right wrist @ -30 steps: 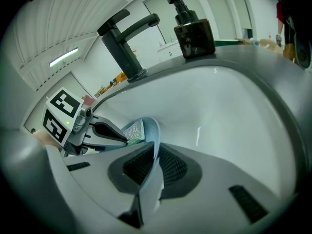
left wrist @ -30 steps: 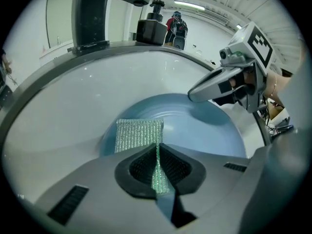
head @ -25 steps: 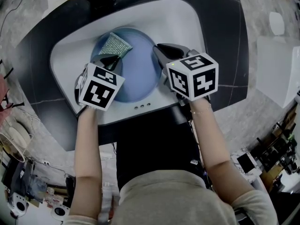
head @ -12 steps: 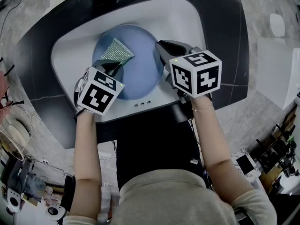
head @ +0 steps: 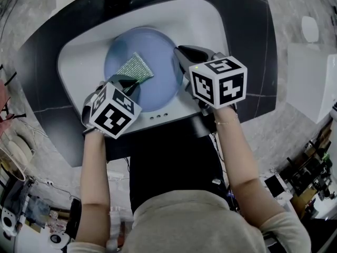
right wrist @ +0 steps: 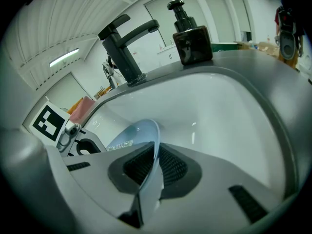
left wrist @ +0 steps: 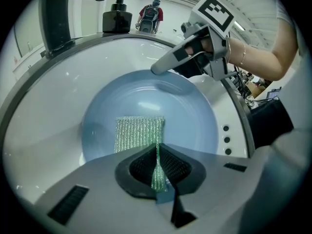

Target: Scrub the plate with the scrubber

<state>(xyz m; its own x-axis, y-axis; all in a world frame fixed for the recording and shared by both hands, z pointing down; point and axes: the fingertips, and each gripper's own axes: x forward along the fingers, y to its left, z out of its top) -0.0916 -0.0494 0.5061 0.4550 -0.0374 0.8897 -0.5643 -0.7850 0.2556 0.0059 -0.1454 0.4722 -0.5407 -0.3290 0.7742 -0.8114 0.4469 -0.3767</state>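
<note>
A light blue plate [head: 152, 67] [left wrist: 180, 118] lies in the white sink basin [head: 79, 62]. My right gripper [head: 181, 57] [right wrist: 153, 167] is shut on the plate's right rim [right wrist: 148, 140], which runs edge-on between its pads. A glittery green scrubber [head: 135, 67] [left wrist: 139, 133] rests flat on the plate's near-left part. My left gripper [head: 129, 82] [left wrist: 157, 167] is shut on the scrubber's near edge, which is pinched into a thin fold between the pads.
A black faucet [right wrist: 127, 45] and a dark soap dispenser [right wrist: 190, 38] stand on the sink's far rim. Dark countertop [head: 247, 46] surrounds the basin. Three small overflow holes [head: 159, 117] sit in the near rim. A person [left wrist: 150, 14] stands far behind.
The left gripper drew the scrubber toward the near side of the plate and slightly right. The right gripper and plate stayed nearly still.
</note>
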